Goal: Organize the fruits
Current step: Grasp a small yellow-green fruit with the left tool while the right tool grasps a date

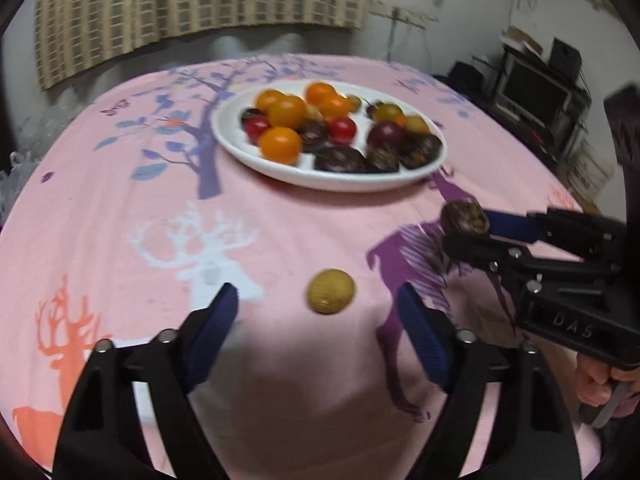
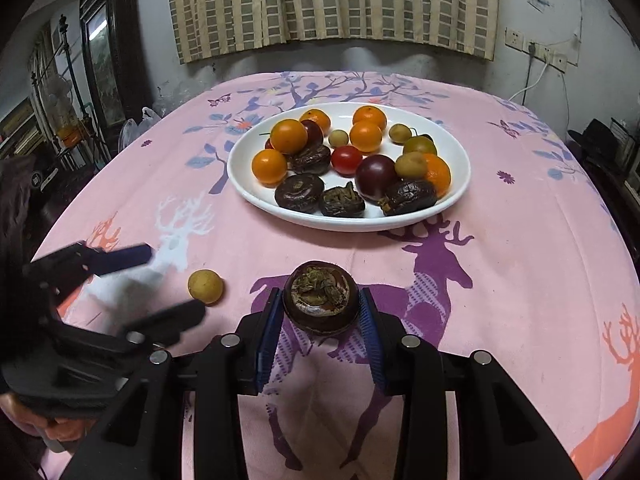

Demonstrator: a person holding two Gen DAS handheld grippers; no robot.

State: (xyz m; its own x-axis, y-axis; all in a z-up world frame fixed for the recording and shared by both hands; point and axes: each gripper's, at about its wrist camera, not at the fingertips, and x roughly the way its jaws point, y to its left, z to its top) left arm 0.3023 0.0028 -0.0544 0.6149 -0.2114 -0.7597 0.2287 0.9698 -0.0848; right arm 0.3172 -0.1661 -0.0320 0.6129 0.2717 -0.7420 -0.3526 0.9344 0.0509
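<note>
A white plate [image 1: 236, 140] [image 2: 456, 152] holds several oranges, red tomatoes, a purple plum, small green fruits and dark brown water chestnuts. A small yellow fruit [image 1: 331, 291] [image 2: 205, 286] lies on the pink cloth, just ahead of my open, empty left gripper [image 1: 318, 300] [image 2: 176, 280]. My right gripper [image 2: 320, 300] [image 1: 464, 228] is shut on a dark water chestnut [image 2: 321, 298] [image 1: 465, 217], held near the cloth in front of the plate.
The table is covered by a pink cloth [image 2: 520, 240] printed with deer and trees. A checked curtain [image 2: 332, 0] hangs behind. Dark furniture [image 1: 536, 92] stands past the table's right edge, and shelves [image 2: 80, 80] on the left.
</note>
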